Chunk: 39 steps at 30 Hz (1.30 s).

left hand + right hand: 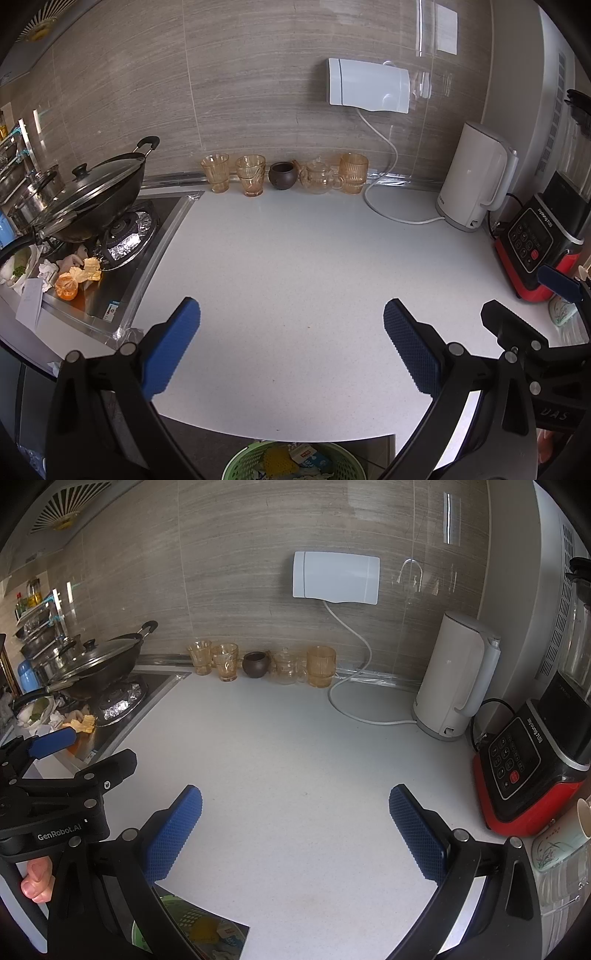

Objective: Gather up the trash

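Observation:
Scraps lie on the steel stove rim at the left: an orange peel, yellow peel pieces, crumpled tissue and a white paper slip. A green trash basket with wrappers inside stands on the floor below the counter edge. My left gripper is open over the bare white counter, nothing between its blue pads. My right gripper is open too, empty, just right of the left one, whose body shows in the right wrist view.
A lidded wok sits on the foil-lined burner. Amber glasses, a dark pot and a glass teapot line the back wall. A white kettle with its cord and a red blender stand right. A patterned cup is beside the blender.

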{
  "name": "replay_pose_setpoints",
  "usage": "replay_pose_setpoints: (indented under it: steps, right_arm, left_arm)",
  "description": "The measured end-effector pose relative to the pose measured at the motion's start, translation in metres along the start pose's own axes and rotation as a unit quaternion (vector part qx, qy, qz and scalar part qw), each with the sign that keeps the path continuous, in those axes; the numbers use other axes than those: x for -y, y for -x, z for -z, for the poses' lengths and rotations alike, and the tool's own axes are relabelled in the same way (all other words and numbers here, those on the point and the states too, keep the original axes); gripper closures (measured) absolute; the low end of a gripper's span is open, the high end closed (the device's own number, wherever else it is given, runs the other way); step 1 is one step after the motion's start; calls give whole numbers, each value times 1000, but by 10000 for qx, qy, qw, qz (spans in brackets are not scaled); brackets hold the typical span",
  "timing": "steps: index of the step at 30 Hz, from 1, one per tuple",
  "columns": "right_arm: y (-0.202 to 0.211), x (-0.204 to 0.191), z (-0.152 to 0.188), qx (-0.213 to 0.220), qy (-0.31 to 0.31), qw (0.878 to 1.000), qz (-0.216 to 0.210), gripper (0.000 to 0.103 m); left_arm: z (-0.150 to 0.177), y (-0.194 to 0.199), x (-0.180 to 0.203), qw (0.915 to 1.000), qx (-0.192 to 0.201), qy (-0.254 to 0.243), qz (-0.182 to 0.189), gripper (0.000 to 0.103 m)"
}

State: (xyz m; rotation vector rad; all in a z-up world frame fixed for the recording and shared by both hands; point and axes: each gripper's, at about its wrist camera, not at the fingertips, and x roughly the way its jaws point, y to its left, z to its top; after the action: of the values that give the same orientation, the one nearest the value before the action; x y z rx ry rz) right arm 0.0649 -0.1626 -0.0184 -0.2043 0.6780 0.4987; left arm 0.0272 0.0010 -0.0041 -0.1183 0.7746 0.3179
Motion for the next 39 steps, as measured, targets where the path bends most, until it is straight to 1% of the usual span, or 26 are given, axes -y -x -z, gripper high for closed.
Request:
replay_pose_setpoints:
  steps: [39]
  right_arm:
    - [-2, 3, 2, -25, -46, 10000, -17, 2]
  left_arm:
    - [1, -5, 3, 10000, -53, 11, 15, 8]
